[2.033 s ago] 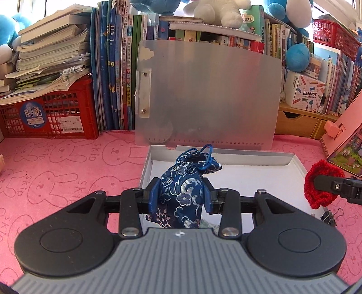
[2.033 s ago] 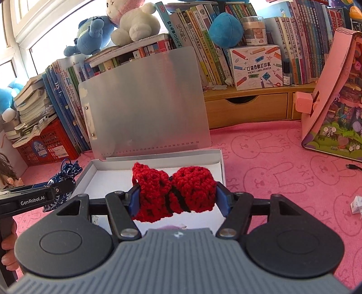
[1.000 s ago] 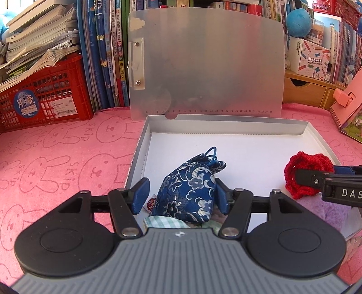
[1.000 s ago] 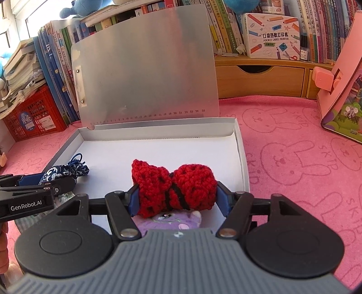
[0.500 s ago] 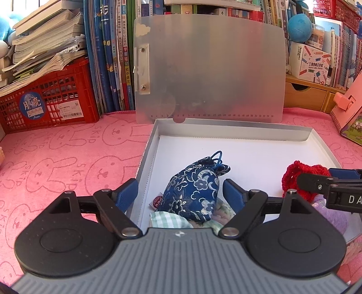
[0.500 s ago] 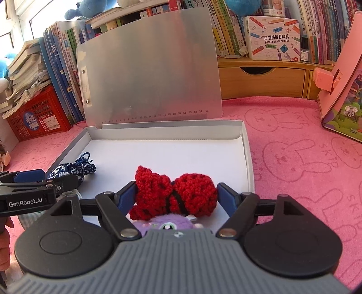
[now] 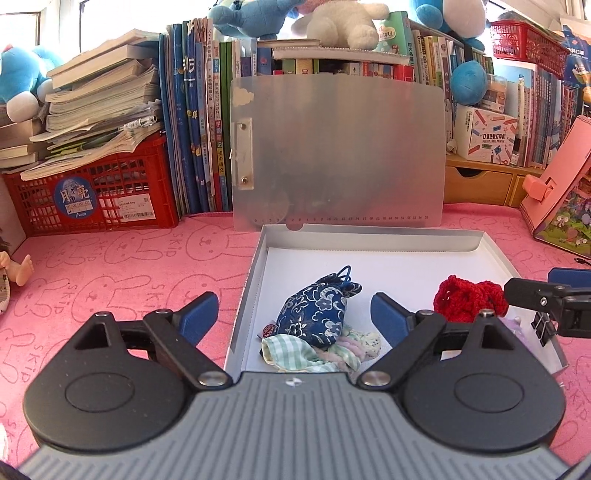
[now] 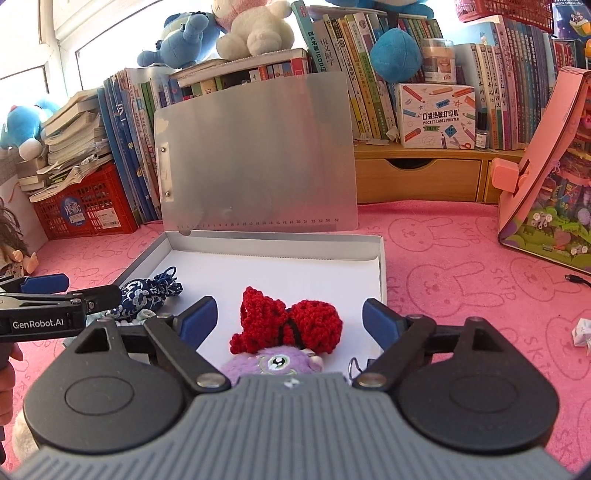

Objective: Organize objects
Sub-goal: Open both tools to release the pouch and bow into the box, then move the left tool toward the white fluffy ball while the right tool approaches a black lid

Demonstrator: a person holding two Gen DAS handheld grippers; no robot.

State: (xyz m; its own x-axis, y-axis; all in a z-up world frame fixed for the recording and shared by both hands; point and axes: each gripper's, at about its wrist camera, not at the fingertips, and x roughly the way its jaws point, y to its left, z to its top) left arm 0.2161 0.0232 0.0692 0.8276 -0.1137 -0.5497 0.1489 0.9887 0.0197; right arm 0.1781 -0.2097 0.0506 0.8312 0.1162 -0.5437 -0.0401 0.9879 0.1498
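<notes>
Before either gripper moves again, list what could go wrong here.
1. The blue pouch lies on a heap of cloth by the box wall; it may slide off.
2. The red bow rests on a purple plush toy and could roll off.
3. The left gripper and right gripper are open and close together over the box; pulling back carelessly could make them collide or snag the pouch's cord.

Along the counter's far edge stands a row of books (image 7: pixel 199 122) — a red crate (image 7: pixel 92 192) under stacked papers at the far left corner, plush toys (image 8: pixel 255 29) on top, and a pink playset (image 8: pixel 546 177) at the right edge.
</notes>
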